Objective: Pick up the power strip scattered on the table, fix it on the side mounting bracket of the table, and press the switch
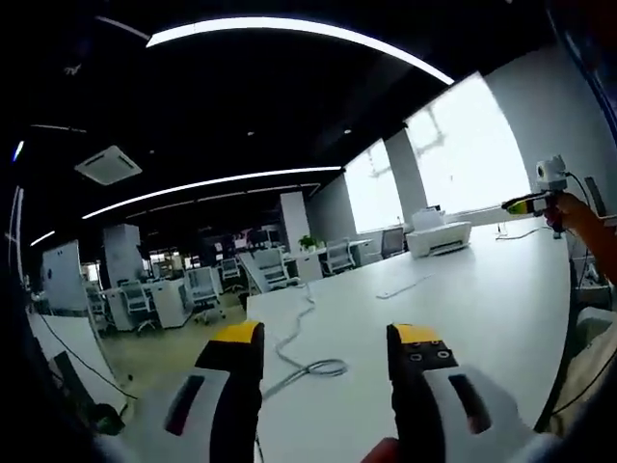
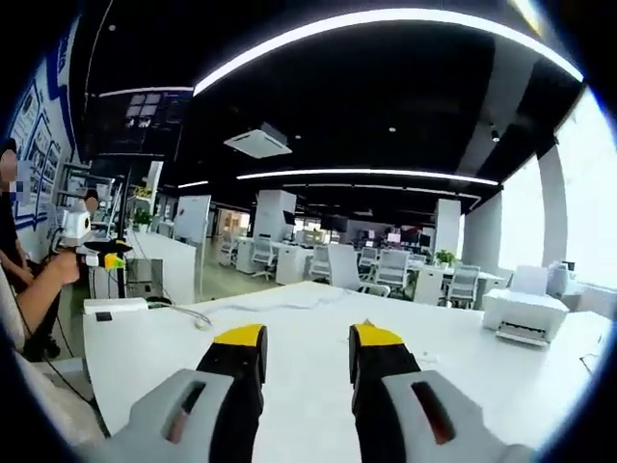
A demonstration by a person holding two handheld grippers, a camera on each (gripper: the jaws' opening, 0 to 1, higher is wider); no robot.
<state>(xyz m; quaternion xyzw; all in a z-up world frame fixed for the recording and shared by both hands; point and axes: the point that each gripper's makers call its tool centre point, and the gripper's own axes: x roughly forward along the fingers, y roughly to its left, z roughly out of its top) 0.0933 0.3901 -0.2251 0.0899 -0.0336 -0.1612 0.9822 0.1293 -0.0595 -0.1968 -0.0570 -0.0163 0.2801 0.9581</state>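
My left gripper (image 1: pixel 326 338) is open over the near end of a long white table (image 1: pixel 482 318), with nothing between its yellow-tipped fingers (image 1: pixel 236 335). A grey cable (image 1: pixel 307 367) lies coiled on the table just ahead of it. Further out lies a thin, flat white strip (image 1: pixel 400 286), which may be the power strip; it is too small to be sure. In the right gripper view, my right gripper (image 2: pixel 308 338) is also open and empty above the white table (image 2: pixel 289 318). A low white box (image 2: pixel 114 307) with a cable sits at the table's left end.
A white printer (image 1: pixel 439 237) stands at the table's far side, and the printer (image 2: pixel 523 314) is at the right in the right gripper view. A person's hand (image 2: pixel 60 268) holds another yellow-tipped gripper (image 2: pixel 101 257) at the left; a similar gripper (image 1: pixel 536 201) is at the far right. Office desks and chairs (image 1: pixel 202 289) lie beyond.
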